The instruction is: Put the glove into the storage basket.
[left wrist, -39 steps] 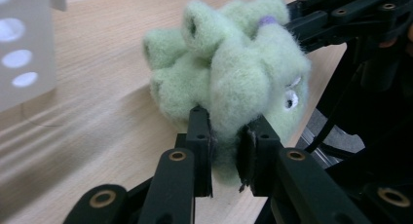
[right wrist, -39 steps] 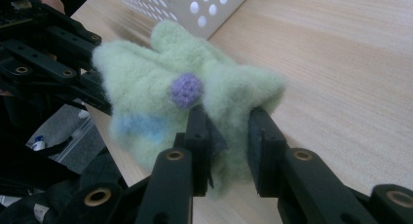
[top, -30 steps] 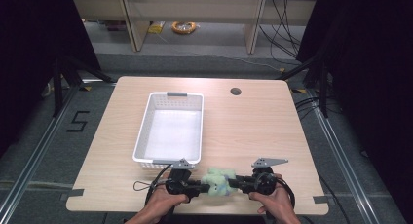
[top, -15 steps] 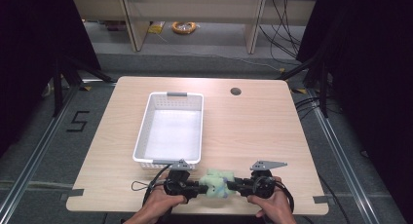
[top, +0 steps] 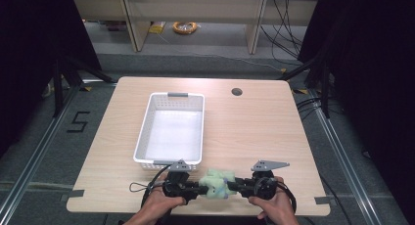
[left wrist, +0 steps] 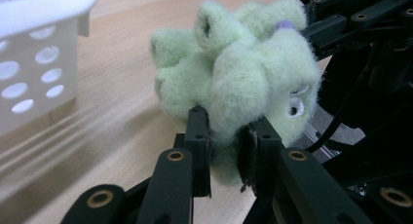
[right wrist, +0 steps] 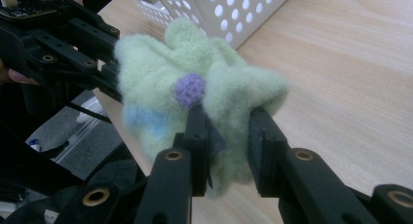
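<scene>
One white basket (top: 171,129) sits empty beside the clamped plush toy (top: 217,182).

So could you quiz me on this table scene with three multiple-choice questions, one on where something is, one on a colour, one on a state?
1. Where is the plush toy?
A. inside the basket
B. at the near table edge, between both grippers
C. by the round hole

2. What colour is the small knob on the toy?
A. purple
B. red
C. black

3. What does the white basket hold?
A. the toy
B. a cable
C. nothing

Answers: 1 B, the left gripper and right gripper clamp it from either side. 2 A, the right gripper view shows the purple knob. 3 C, its floor lies bare.
</scene>
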Demonstrator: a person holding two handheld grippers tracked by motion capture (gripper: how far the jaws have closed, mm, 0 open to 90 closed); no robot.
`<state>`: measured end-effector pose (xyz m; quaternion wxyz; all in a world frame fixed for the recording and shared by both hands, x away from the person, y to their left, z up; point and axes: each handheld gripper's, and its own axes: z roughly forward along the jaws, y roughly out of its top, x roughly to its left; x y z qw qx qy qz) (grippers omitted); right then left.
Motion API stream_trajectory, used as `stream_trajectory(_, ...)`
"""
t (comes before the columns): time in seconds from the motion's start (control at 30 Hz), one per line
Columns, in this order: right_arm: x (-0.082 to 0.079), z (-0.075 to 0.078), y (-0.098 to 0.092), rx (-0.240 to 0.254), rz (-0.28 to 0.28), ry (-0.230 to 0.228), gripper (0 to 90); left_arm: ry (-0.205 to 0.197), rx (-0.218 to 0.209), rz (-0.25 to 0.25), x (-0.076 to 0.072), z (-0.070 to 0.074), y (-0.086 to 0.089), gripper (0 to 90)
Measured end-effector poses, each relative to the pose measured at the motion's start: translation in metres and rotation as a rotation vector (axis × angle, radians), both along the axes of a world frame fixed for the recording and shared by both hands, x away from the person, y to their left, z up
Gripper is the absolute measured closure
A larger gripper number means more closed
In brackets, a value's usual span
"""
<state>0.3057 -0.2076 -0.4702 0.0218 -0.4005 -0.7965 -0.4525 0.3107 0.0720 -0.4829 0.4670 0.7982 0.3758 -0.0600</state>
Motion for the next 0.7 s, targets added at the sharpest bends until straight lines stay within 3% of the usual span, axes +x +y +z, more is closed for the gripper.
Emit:
stream_trajectory(0.27, -0.002, 0.014, 0.002, 0.014, -0.014, 0.008, 73.0, -0.029, -0.028, 0.009, 0.000, 0.012, 0.003, 74.6)
stream_trajectory(0.37, 0.000, 0.018, 0.003, 0.023, -0.011, -0.002, 73.0, -0.032, -0.019, 0.008, 0.001, 0.015, 0.004, 74.6)
stream_trajectory(0.4, 0.003, 0.018, 0.003, 0.014, 0.000, -0.035, 73.0, -0.031, -0.020, 0.010, 0.002, 0.016, 0.005, 74.5)
stream_trajectory(0.47, 0.002, 0.023, 0.005, 0.022, -0.011, -0.013, 73.0, -0.034, -0.013, 0.015, 0.004, 0.018, 0.006, 74.3)
stream_trajectory(0.53, 0.006, 0.026, 0.007, 0.014, 0.003, -0.040, 73.0, -0.038, -0.010, 0.021, 0.005, 0.022, 0.008, 74.0)
stream_trajectory(0.57, 0.005, 0.029, 0.009, 0.023, -0.002, -0.021, 73.0, -0.040, -0.004, 0.021, 0.005, 0.024, 0.009, 74.0)
stream_trajectory(0.6, 0.007, 0.030, 0.009, 0.019, 0.011, -0.044, 73.0, -0.046, -0.007, 0.016, 0.006, 0.028, 0.011, 74.0)
stream_trajectory(0.63, 0.006, 0.033, 0.011, 0.030, -0.005, -0.020, 73.1, -0.052, -0.003, 0.021, 0.007, 0.030, 0.011, 74.0)
stream_trajectory(0.67, 0.009, 0.035, 0.010, 0.023, 0.006, -0.044, 73.0, -0.062, -0.007, 0.014, 0.008, 0.034, 0.013, 74.0)
stream_trajectory(0.7, 0.009, 0.038, 0.012, 0.031, 0.004, -0.038, 73.1, -0.067, 0.004, 0.016, 0.008, 0.038, 0.014, 74.0)
